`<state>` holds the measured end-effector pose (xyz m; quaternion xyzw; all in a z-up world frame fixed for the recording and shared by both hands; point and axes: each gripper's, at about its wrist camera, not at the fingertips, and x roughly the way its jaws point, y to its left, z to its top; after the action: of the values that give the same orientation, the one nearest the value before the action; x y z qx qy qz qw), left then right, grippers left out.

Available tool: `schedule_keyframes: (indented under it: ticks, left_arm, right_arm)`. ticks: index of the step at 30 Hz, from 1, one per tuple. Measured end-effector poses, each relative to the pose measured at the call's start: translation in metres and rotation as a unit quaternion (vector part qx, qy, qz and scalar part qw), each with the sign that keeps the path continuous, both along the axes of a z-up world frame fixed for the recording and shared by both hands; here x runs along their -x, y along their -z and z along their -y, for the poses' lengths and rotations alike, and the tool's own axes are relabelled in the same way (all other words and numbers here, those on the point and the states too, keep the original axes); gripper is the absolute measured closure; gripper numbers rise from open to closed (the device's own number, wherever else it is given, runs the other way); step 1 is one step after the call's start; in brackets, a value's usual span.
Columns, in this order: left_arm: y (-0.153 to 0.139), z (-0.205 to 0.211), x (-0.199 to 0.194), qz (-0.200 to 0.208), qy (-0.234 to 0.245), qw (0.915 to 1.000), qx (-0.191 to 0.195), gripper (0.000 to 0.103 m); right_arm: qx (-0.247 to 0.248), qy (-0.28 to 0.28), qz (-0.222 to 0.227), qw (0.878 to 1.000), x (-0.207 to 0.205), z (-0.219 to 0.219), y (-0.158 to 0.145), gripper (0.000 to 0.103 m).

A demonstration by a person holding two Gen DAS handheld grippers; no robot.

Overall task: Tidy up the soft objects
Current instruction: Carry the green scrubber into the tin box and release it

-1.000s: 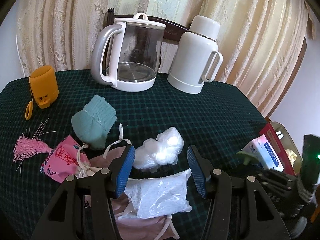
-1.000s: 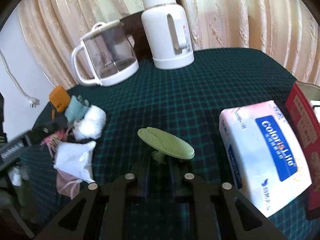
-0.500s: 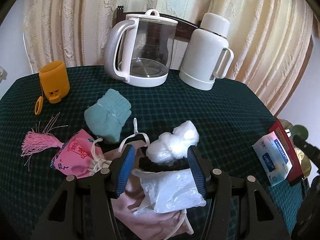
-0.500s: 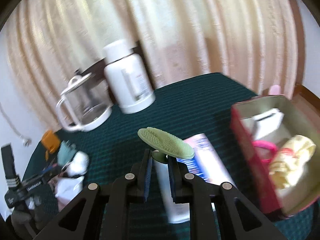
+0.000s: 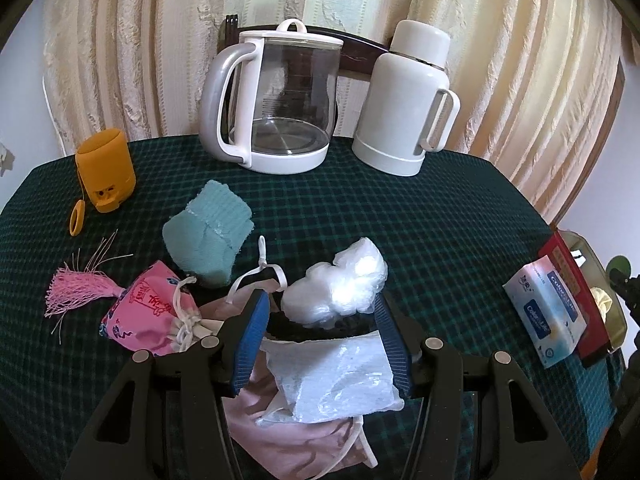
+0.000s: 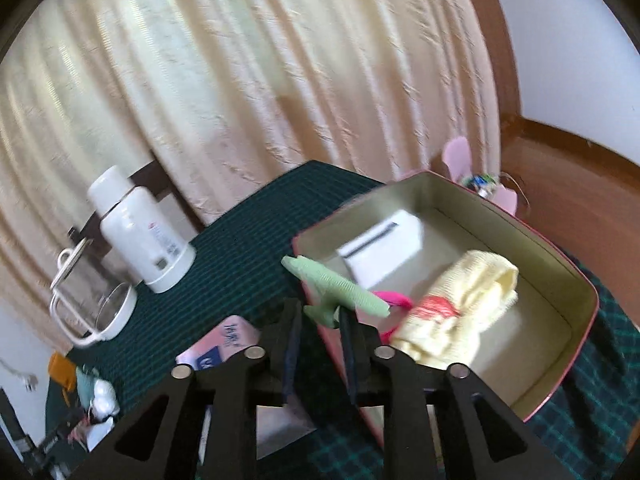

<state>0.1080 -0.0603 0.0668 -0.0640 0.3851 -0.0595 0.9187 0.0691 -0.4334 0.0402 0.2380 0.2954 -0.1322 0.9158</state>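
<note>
Green brush (image 6: 340, 286) at the near edge of the red box (image 6: 576, 280), right tool (image 6: 320, 322) opening.

Right tool's jaws opening, brush stem between them, brush head tilted over the box's near left rim. Inside the box: a yellow cloth (image 6: 460, 300), a white packet (image 6: 384, 248), something pink (image 6: 394, 300). Just left of the box, on the green checked worktop (image 5: 400, 216), a tissue pack (image 5: 546, 316). Left tool (image 5: 320, 320) held apart, low over a clear plastic bag (image 5: 336, 376) lying on a pink cloth (image 5: 288, 440); could not tell if touching. Just beyond, a white fluffy bag (image 5: 340, 280). Further left, a teal sock (image 5: 208, 232), a pink pouch (image 5: 148, 312) and a pink tassel (image 5: 80, 284). Far back, a glass kettle (image 5: 276, 100) and a white flask (image 5: 404, 100).
</note>
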Motion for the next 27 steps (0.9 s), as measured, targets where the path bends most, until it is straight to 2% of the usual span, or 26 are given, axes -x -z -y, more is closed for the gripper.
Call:
schedule_keyframes:
  ticks: [1, 2, 3, 5, 14, 22, 27]
  left_arm:
    - [0.000, 0.001, 0.000, 0.000, 0.000, 1.0000, -0.001, 0.047]
    - [0.000, 0.001, -0.001, 0.000, 0.000, 1.0000, -0.003, 0.046]
    - [0.000, 0.002, -0.002, 0.000, -0.001, 1.0000, -0.004, 0.044]
    - [0.000, 0.004, -0.003, 0.001, -0.001, 1.0000, -0.008, 0.037]
    - [0.007, 0.024, -0.020, -0.003, 0.035, 0.9982, -0.049, 0.035]
    - [0.022, 0.038, -0.048, -0.030, 0.058, 0.9951, -0.075, 0.034]
    - [0.032, 0.044, -0.057, -0.041, 0.056, 0.9936, -0.089, 0.036]
  right_arm:
    - [-0.003, 0.003, -0.001, 1.000, 0.001, 0.002, 0.002, 0.075]
    - [-0.004, 0.006, -0.003, 1.000, 0.002, 0.004, 0.004, 0.066]
    - [-0.004, 0.007, -0.003, 1.000, 0.002, 0.004, 0.004, 0.053]
    - [-0.003, 0.010, 0.003, 1.000, 0.005, 0.005, 0.004, 0.040]
    - [-0.005, -0.001, 0.022, 1.000, 0.013, -0.001, -0.001, 0.040]
    - [0.002, -0.042, 0.029, 0.999, 0.018, -0.025, -0.004, 0.040]
    - [0.006, -0.070, 0.024, 0.997, 0.018, -0.043, -0.001, 0.040]
